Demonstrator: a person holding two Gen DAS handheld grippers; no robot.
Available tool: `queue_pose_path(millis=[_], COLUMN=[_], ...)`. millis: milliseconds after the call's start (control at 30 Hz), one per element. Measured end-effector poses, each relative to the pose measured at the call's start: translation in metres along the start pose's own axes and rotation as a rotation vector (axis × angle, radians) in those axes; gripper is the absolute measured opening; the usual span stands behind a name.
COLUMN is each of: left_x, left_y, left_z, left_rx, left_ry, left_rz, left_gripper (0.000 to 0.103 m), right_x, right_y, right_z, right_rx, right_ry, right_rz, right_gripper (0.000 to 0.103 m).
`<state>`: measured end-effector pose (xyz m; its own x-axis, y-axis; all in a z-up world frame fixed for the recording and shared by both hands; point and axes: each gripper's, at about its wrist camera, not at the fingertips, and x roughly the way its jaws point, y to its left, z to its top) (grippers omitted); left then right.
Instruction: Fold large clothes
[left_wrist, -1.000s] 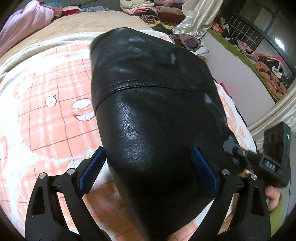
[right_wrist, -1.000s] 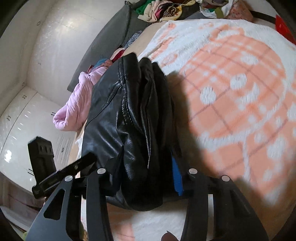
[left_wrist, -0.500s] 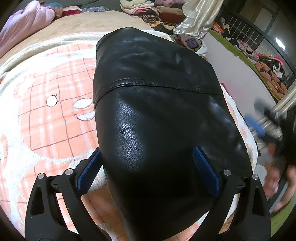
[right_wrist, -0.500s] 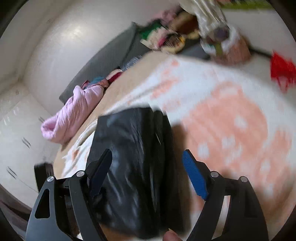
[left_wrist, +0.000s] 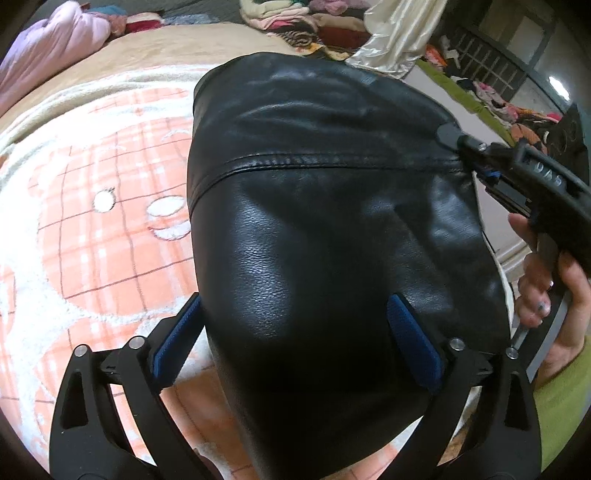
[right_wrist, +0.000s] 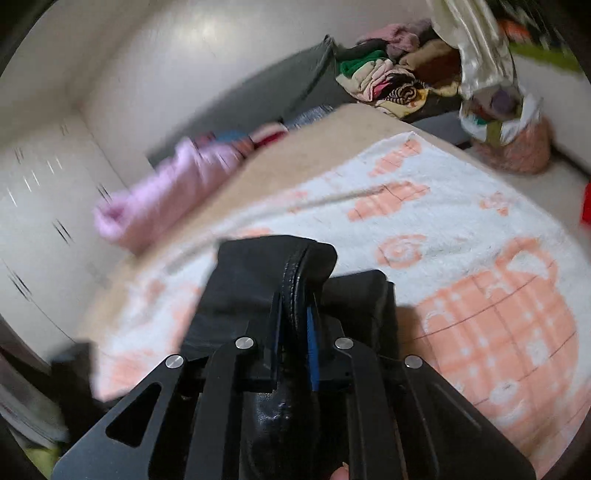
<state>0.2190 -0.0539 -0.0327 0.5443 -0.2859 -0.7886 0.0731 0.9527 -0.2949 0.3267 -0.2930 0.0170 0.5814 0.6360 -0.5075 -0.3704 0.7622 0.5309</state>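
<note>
Black leather jacket (left_wrist: 332, 229), folded into a thick bundle, lies on the peach-and-white blanket (left_wrist: 92, 229), its long axis running from the camera toward the clothes pile at the far end. Left gripper (left_wrist: 295, 339) straddles its near end, jaws widening and pads clear of the leather. Right gripper (right_wrist: 293, 332) is clamped on a rolled jacket edge
</note>
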Motion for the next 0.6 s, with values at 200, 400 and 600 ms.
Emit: queue_pose_path(millis=[200, 400, 600], left_x=[0.003, 0.005, 0.006], left_y=[-0.015, -0.013, -0.018], left_z=[-0.003, -0.004, -0.006], left_rx=[0.068, 0.067, 0.082], left_ry=[-0.007, -0.003, -0.007], left_rz=[0.042, 0.037, 0.049], left_gripper=[0.092, 0.092, 0.092], right_x=[0.014, 0.030, 0.040], right_y=[-0.033, -0.046, -0.038], right_z=[-0.006, -0.016, -0.027], right_rx=[0.083, 0.118, 0.044], right_ry=[0.039, 0.086, 0.105], right_rz=[-0.052, -0.083, -0.201], right_gripper=[0.011, 0.016, 0.025])
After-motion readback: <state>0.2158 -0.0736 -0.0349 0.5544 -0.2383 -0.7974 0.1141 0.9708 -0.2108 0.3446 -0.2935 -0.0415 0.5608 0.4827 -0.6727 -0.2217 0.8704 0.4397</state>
